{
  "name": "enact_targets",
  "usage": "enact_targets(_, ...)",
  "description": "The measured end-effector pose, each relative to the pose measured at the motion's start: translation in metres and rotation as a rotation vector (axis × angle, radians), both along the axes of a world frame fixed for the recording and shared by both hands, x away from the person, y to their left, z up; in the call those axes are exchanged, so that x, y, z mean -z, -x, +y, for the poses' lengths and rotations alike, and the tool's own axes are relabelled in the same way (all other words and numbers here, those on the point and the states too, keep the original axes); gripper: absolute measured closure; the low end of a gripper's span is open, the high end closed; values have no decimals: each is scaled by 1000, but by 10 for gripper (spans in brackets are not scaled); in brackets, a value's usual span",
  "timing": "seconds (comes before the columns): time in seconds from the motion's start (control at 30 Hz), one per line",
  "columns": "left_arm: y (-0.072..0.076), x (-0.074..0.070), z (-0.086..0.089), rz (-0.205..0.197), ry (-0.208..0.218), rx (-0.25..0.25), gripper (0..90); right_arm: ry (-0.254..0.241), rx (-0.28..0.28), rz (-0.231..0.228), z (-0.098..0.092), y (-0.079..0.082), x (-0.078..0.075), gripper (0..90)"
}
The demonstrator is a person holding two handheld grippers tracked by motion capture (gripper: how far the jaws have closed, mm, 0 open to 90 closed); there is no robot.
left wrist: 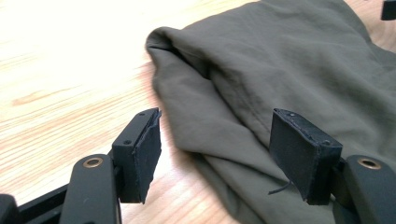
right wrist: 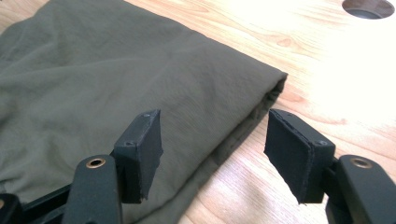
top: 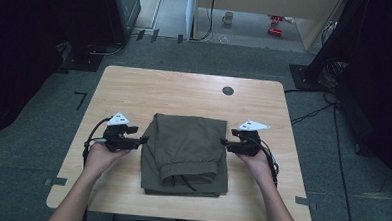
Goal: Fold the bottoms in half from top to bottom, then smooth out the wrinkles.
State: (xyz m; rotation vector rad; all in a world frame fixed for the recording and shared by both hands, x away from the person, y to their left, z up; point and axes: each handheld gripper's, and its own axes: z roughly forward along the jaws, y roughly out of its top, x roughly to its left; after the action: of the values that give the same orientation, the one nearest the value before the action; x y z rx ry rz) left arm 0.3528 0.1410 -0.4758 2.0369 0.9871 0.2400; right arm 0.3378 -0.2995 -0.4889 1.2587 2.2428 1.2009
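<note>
at the bottom of the high view two forearms come in, each hand holding a gripper. the left gripper (top: 143, 139) sits at centre-left, jaws wide apart and holding nothing — just beside the folded green trousers (top: 186, 154) in mid-frame. the right gripper (top: 224, 142), centre-right, also stands open and empty at the opposite edge. farther up, the wooden table (top: 185, 87) shows a round hole (top: 228, 90).

Left tongs (top: 143, 139) and right tongs (top: 223, 141) face each other, jaws apparently parted.
</note>
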Motion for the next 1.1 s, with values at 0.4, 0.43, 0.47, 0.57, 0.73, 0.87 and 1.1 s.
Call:
enact_targets(0.4,-6,10,19,-8,-23,-48,346,9,38,-9,-12,-1,2,285)
enact_targets(0.43,-7,11,21,-3,-29,-57,346,21,37,-10,-12,-1,3,280)
enact_targets(0.47,-8,12,23,1,-29,-64,346,36,40,-11,-13,-1,4,275)
enact_targets(0.57,-9,15,27,14,-41,-79,346,57,43,-3,-17,-1,7,269)
enact_targets(0.73,-11,17,31,16,-53,-95,346,50,70,10,-28,1,7,262)
enact_targets(0.87,-11,18,33,20,-55,-98,354,30,102,13,-40,2,8,262)
enact_targets(1.1,-14,23,37,23,-89,-116,358,30,153,25,-57,3,15,253)
